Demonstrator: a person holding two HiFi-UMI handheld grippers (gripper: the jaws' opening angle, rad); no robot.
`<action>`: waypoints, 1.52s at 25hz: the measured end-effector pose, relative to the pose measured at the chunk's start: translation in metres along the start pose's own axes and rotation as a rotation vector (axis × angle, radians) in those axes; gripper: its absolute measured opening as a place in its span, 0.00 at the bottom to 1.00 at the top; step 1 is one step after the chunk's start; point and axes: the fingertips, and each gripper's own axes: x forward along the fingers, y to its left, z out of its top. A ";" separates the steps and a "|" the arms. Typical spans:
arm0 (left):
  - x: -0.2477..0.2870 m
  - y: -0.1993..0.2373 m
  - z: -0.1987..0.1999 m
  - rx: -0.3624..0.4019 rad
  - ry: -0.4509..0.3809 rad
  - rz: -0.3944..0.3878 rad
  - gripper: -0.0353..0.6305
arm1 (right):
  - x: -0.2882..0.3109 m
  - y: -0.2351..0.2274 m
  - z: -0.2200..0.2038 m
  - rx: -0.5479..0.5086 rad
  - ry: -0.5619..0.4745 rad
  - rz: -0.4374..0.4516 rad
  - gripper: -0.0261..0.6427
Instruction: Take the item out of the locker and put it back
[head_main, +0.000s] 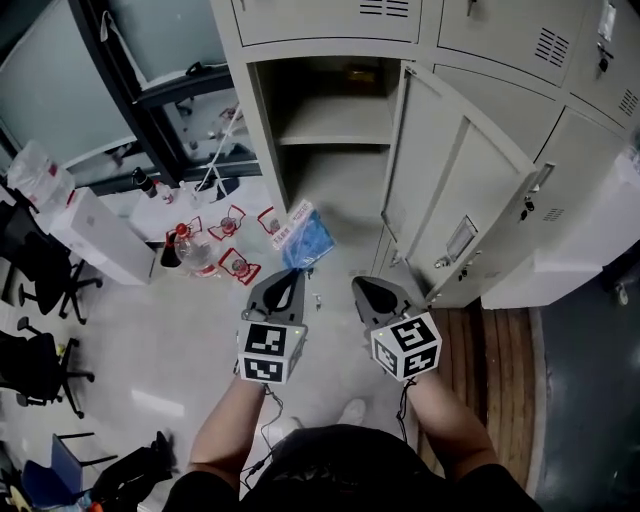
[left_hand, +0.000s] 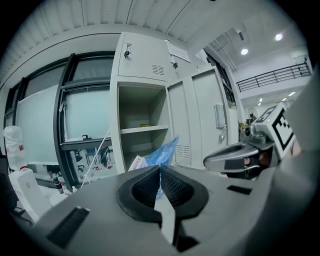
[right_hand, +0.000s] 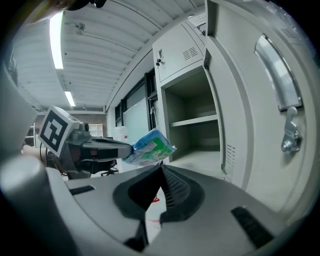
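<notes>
Left jaws: my left gripper (head_main: 289, 284) is clamped shut on one thin edge of the packet (head_main: 305, 238). The ribbed black pads meet on the film with no gap at the tips.
Right jaws: my right gripper (head_main: 376, 296) is closed, tips together, with nothing between them.
Packet, place: it sticks out past my left jaw tips, in the air over the floor (head_main: 170, 330). It is in front of the open locker (head_main: 268, 150) and outside it, touching neither the locker nor my right gripper.
Packet vs right jaws: off to their left and a little ahead, near but apart.
Packet, material: thin blue plastic film, glossy and crinkled, partly see-through.
Packet, shape: flat, soft pillow form, roughly rectangular, puffed in the middle.
Packet, markings: a white end panel with red print too small to read. A green patch shows on the face seen from the right gripper view.
Locker: pale grey painted sheet metal, smooth and boxy. One flat shelf (head_main: 335, 135) divides the open compartment.
Door: the door (head_main: 455, 190) stands swung open at the right, in the same grey metal, with a vent of slots and a bright metal handle (right_hand: 289, 135).
Grippers, build: matt grey shells, black ridged pads tapering to a point.
</notes>
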 end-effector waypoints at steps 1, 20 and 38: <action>-0.007 0.003 -0.003 -0.006 -0.002 -0.004 0.06 | 0.003 0.004 0.001 0.002 0.000 -0.001 0.03; -0.109 0.065 -0.061 -0.059 0.012 -0.123 0.06 | 0.026 0.111 -0.007 0.030 0.032 -0.102 0.03; -0.139 0.067 -0.072 -0.017 0.010 -0.170 0.06 | 0.012 0.141 -0.014 0.048 0.015 -0.152 0.03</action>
